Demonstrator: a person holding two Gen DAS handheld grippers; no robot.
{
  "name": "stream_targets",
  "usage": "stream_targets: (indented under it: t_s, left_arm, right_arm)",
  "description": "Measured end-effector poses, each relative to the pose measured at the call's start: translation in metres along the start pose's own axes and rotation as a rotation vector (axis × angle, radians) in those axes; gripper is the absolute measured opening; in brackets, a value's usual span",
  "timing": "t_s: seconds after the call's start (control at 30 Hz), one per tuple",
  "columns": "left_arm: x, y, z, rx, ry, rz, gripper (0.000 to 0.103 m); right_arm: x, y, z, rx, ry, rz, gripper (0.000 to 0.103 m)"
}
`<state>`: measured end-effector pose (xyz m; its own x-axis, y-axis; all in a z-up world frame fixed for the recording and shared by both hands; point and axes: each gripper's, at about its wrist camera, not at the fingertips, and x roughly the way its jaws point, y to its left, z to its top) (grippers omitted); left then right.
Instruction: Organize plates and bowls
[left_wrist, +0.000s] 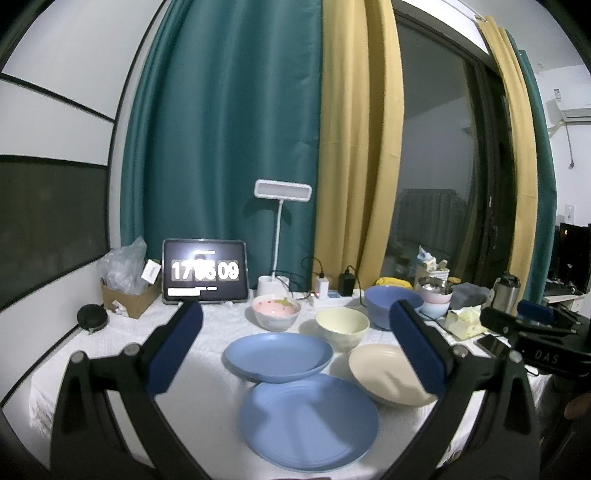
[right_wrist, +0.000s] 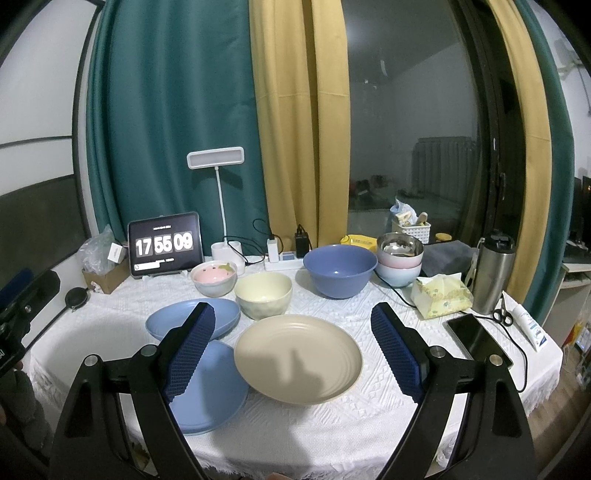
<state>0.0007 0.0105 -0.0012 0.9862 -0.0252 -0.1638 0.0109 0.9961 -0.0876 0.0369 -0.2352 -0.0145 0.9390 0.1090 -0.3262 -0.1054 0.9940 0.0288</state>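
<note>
Both tongs stand wide apart with nothing between their blue pads: the left gripper (left_wrist: 295, 343) hangs above the two blue plates, the right gripper (right_wrist: 291, 343) above the cream plate (right_wrist: 298, 363). That cream plate lies flat on the white cloth (right_wrist: 369, 406), its left rim touching or just over the near blue plate (right_wrist: 214, 398). A second, deeper blue plate (right_wrist: 173, 320) lies behind the near one, their rims overlapping in the left view.

Behind the plates stands a row of bowls. The pink bowl (right_wrist: 213, 278) is farthest left, near the tablet (right_wrist: 164, 244) that shows 17 55 09. The pale yellow bowl (right_wrist: 263, 295) stands just beside the deep blue plate and just behind the cream one. The big blue bowl (right_wrist: 340, 270) stands to its right, apart from it. Further right is a small stack (right_wrist: 399, 264): a steel bowl on a pink one on a pale blue one.

A desk lamp (right_wrist: 216, 158) rises behind the pink bowl. At the right edge of the table are a tissue pack (right_wrist: 441, 295), a steel flask (right_wrist: 493, 271) and a dark phone (right_wrist: 476, 338). A cardboard box (right_wrist: 103, 278) with plastic wrap stands left of the tablet
</note>
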Motion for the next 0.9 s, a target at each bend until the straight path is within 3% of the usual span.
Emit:
stream_targets:
  t_s: [0.4,0.9]
  left_arm:
    - [0.010,-0.002,-0.011,0.011,0.003,-0.007,0.102]
    - [0.085,-0.031,-0.029,0.064,0.174,-0.046,0.102]
  right_arm:
    - [0.005,0.003,-0.009,-0.004,0.018,0.000,0.089]
    - [0.070,-0.034,-0.024,0.084,0.161,-0.039,0.089]
